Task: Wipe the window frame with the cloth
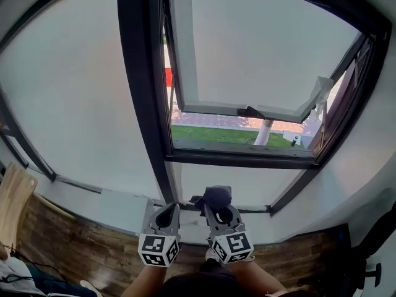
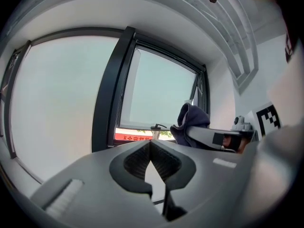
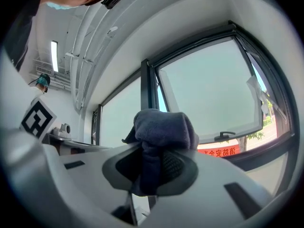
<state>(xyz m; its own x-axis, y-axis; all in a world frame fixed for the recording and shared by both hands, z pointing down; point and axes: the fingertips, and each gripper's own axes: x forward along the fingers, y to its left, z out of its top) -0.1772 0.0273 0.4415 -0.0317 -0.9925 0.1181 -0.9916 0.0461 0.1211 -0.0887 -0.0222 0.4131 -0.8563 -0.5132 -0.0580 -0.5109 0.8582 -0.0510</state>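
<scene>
A dark blue cloth [image 1: 215,197] is bunched in my right gripper [image 1: 216,210], which is shut on it; in the right gripper view the cloth [image 3: 161,132] bulges above the jaws. My left gripper [image 1: 168,213] is just to the left of it, shut with nothing between its jaws [image 2: 150,152]. The cloth [image 2: 190,123] also shows in the left gripper view at the right. Both grippers hang below the dark window frame [image 1: 241,159], whose bottom rail lies ahead and above them. The white sash [image 1: 241,54] is swung open outward.
A thick dark mullion [image 1: 143,91] runs up left of the opening. A black handle [image 1: 250,112] sits on the sash's lower edge. A white sill [image 1: 124,206] lies under the glass, wood floor [image 1: 80,246] beneath it. A wooden board [image 1: 13,193] leans at the far left.
</scene>
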